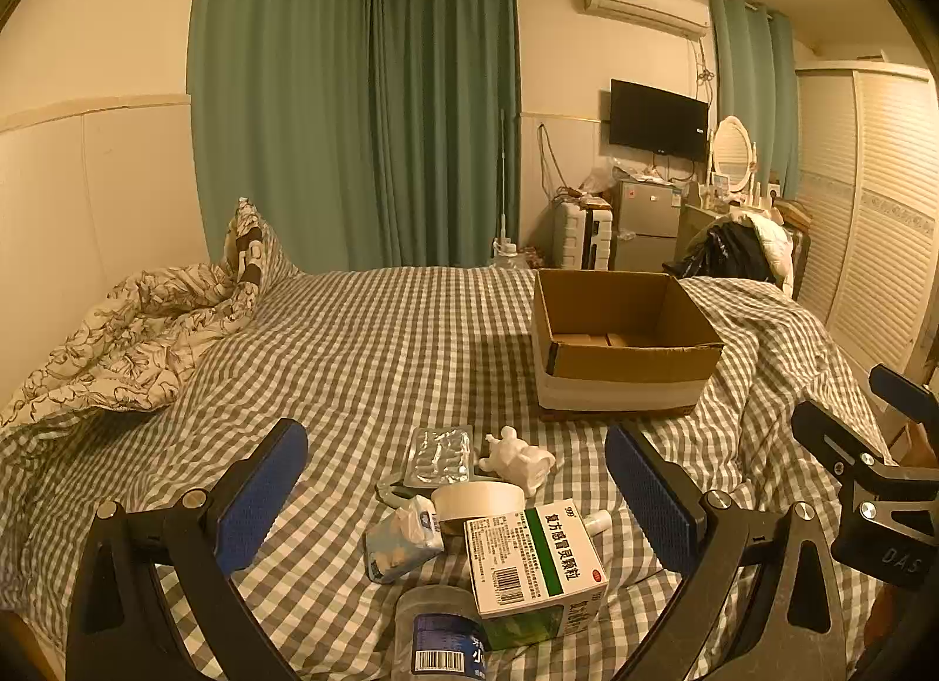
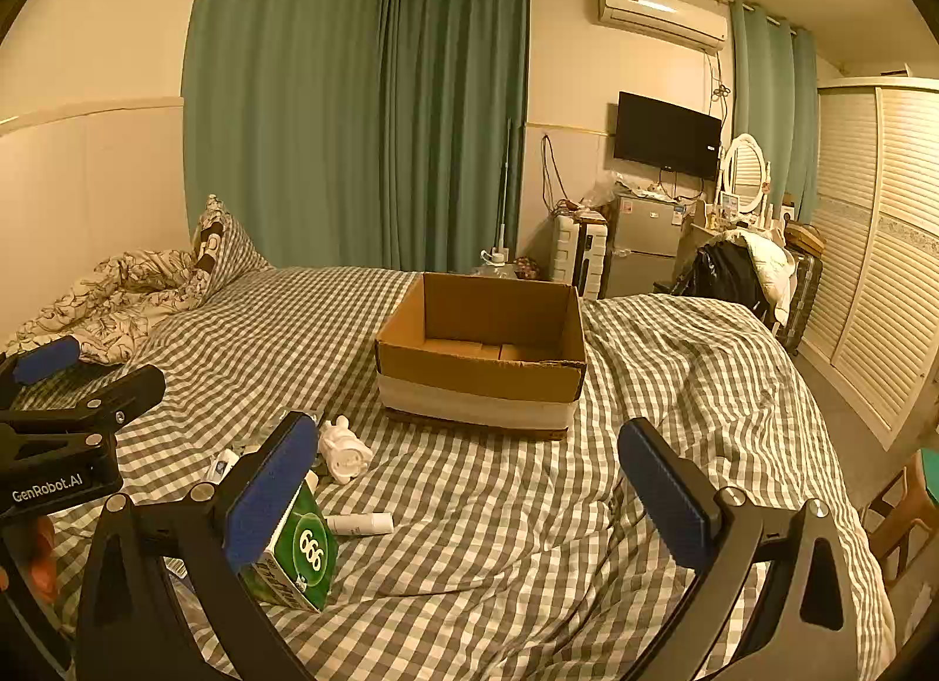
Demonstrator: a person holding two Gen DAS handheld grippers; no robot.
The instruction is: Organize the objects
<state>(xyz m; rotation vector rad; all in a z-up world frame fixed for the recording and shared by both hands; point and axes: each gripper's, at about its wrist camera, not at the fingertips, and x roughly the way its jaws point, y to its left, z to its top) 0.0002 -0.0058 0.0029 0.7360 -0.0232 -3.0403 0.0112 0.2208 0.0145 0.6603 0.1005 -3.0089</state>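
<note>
An open cardboard box (image 1: 622, 355) (image 2: 481, 370) stands on the checked bed. In front of it lies a pile: a green-and-white medicine box (image 1: 537, 558) (image 2: 293, 552), a tape roll (image 1: 478, 502), a blister pack (image 1: 440, 455), a white figurine (image 1: 519, 458) (image 2: 343, 449), a tissue packet (image 1: 402, 543), a bottle (image 1: 437, 640) and a small white tube (image 2: 359, 523). My left gripper (image 1: 455, 496) is open above the pile, holding nothing. My right gripper (image 2: 469, 487) is open and empty, to the right of the pile.
A crumpled floral quilt (image 1: 135, 329) lies at the bed's left. Beyond the bed stand green curtains (image 1: 358, 111), a small fridge (image 1: 645, 223), a chair with clothes (image 1: 739, 252) and a louvred wardrobe (image 1: 868, 211).
</note>
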